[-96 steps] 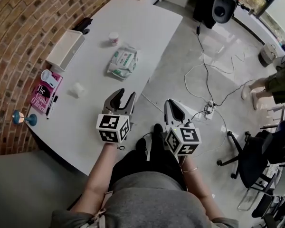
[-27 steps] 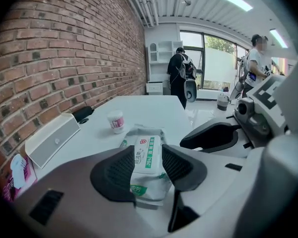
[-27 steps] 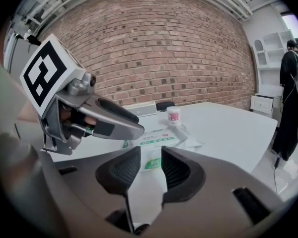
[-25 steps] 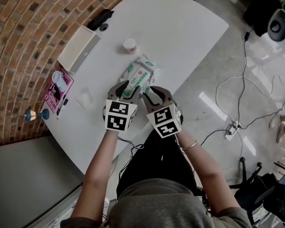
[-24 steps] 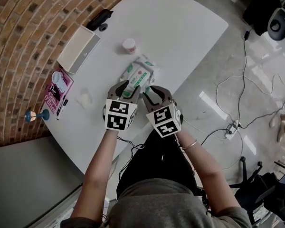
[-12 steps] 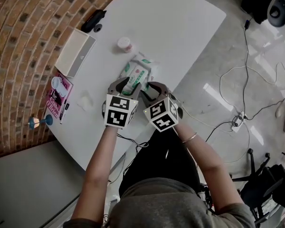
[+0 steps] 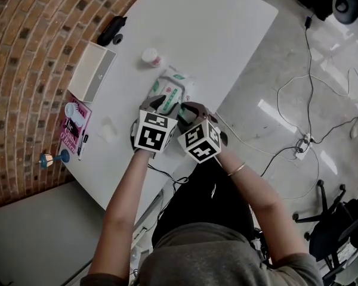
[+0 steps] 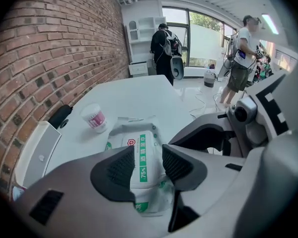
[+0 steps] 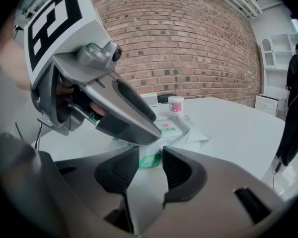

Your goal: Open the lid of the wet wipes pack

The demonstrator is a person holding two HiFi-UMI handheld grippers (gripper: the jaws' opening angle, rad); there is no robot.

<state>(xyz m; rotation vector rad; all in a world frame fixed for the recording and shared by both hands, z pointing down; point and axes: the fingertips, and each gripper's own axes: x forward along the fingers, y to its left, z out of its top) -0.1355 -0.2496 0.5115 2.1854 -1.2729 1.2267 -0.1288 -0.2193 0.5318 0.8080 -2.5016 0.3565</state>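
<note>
On the white table (image 7: 227, 28), close to its near edge, the wet wipes pack (image 7: 170, 88) lies flat with its lid (image 8: 140, 150) up. The lid looks shut, though its hinge side is hard to make out. From the head view our marker cubes cover the pack's near end. Left gripper (image 8: 148, 165) is released, jaws apart astride the pack's near part, pads not pressing. Right gripper (image 9: 150, 170) is also released, with only the pack's edge showing past its gap. A second ago both sat slightly further back; now they're lower over the pack. Around it: a pink-label tub (image 7: 149, 56), a white box (image 7: 92, 70), a pink book (image 7: 71, 127) and a crumpled tissue (image 7: 107, 131). None of them blocks access.
</note>
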